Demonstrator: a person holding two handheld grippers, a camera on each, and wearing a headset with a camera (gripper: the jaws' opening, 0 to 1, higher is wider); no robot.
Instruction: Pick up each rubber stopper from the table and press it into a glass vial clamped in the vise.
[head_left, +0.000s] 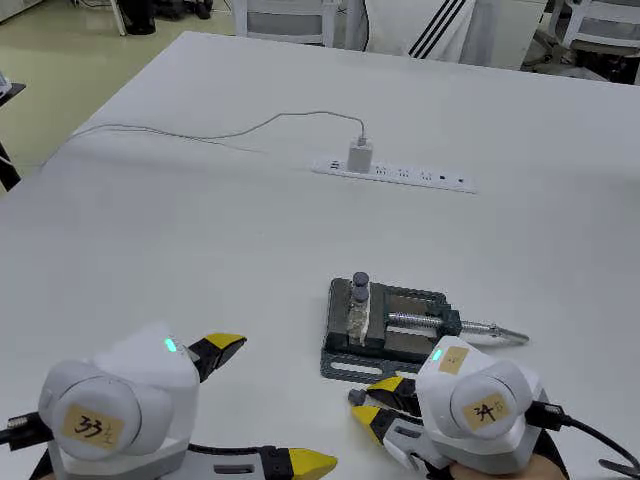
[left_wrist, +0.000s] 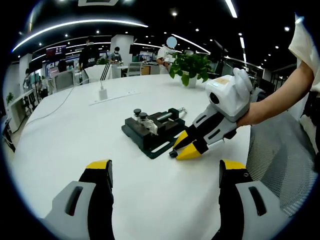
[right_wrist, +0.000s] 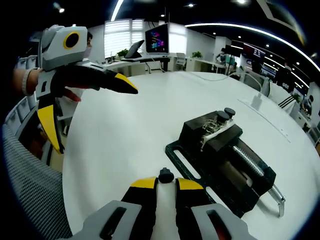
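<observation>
Dark rubber, the stopper (right_wrist: 165, 175) is likely light, springy and grippy; a pinch on its sides suits it. The nearly closed right tongs (right_wrist: 166, 183) nip it just beside the vise (right_wrist: 225, 155) on the table (right_wrist: 125, 135). The clamped glass vials (right_wrist: 220, 122) look fragile. The left tongs (head_left: 278, 402) gape wide, empty. Stickers read 33 and, perhaps, 34.
</observation>
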